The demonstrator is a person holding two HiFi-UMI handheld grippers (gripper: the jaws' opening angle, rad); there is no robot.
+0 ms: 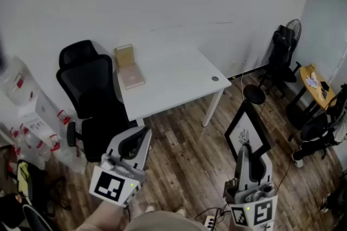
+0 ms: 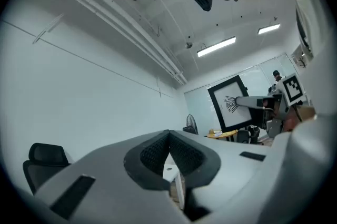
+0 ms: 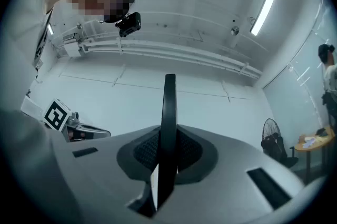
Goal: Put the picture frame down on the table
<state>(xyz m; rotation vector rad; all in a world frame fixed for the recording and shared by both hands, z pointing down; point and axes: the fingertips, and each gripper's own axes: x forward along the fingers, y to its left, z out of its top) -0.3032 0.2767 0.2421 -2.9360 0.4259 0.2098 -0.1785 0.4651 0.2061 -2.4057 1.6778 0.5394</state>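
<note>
A black picture frame point(image 1: 246, 132) with a white print hangs tilted above the wooden floor, right of the white table point(image 1: 173, 75). My right gripper point(image 1: 246, 153) is shut on its lower edge. In the right gripper view the frame point(image 3: 169, 112) stands edge-on between the jaws of the right gripper point(image 3: 167, 157). My left gripper point(image 1: 142, 139) is at the lower left, near the table's front corner, shut and empty. The left gripper view, past the shut left gripper point(image 2: 169, 136), shows the frame point(image 2: 231, 103) held up at the right.
A black office chair point(image 1: 89, 94) stands against the table's left side. A small wooden box point(image 1: 129, 66) lies on the table's far left part. A round black stool point(image 1: 254, 95), a fan point(image 1: 291, 33) and a round yellow table point(image 1: 317, 81) are at the right. A power strip point(image 1: 209, 220) lies on the floor.
</note>
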